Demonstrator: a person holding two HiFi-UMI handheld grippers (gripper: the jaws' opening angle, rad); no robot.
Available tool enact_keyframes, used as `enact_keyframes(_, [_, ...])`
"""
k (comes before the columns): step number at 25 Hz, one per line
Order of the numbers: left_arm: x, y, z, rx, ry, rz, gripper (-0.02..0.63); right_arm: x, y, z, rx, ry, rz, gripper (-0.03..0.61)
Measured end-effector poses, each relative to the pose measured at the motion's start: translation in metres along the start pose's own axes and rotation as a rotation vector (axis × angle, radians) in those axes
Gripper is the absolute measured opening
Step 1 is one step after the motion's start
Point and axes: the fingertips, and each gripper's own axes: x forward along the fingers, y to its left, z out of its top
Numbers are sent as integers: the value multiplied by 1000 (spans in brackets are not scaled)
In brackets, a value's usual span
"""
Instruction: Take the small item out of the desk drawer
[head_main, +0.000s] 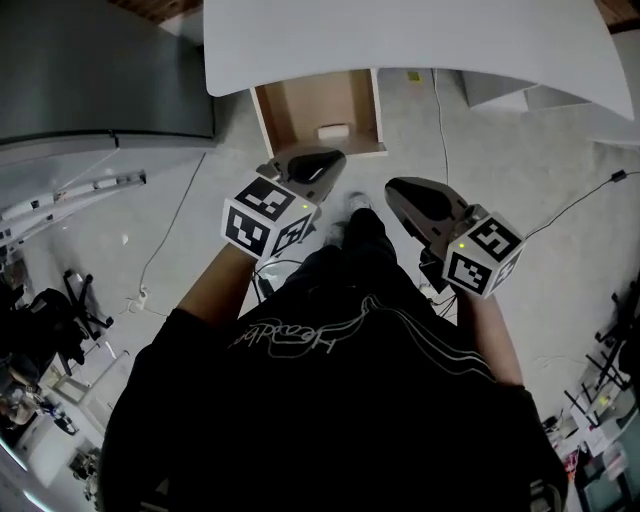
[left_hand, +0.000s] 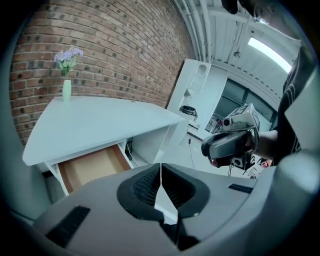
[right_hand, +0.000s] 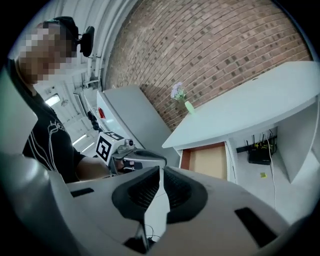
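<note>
The left gripper (head_main: 318, 163) hovered shut and empty at the front edge of the open drawer (head_main: 300, 108), and the right gripper (head_main: 405, 192) was also closed. The small item (head_main: 333, 131), apparently a pale block, lay inside at the left gripper's 12 o'clock. The jaws needed to part before dropping squarely over it.

The counter (head_main: 400, 40) is white. The drawer (head_main: 290, 105) is light brown inside, and the small item (head_main: 334, 131) in it is whitish. The brick wall (left_hand: 110, 45) is red-brown. The vase (left_hand: 66, 90) is pale green and its flowers (left_hand: 69, 54) are lilac. The left gripper (head_main: 330, 158) and the right gripper (head_main: 396, 188) are grey, and their cubes carry black-and-white square markers.
</note>
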Motion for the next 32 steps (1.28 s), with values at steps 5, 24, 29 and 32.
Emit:
enact_keyframes(5, [31, 24, -2, 86, 62, 37, 25, 15, -33, 9, 0, 53, 35, 55])
enact_keyframes(24, [149, 117, -111, 402, 473, 16, 117, 46, -83, -36, -15, 163, 266, 55])
enact_keyframes(29, [171, 147, -140, 433, 568, 8, 154, 54, -103, -55, 9, 177, 235, 55])
enact_keyframes(32, [184, 160, -153, 443, 592, -3, 161, 51, -115, -64, 50, 165, 213, 55])
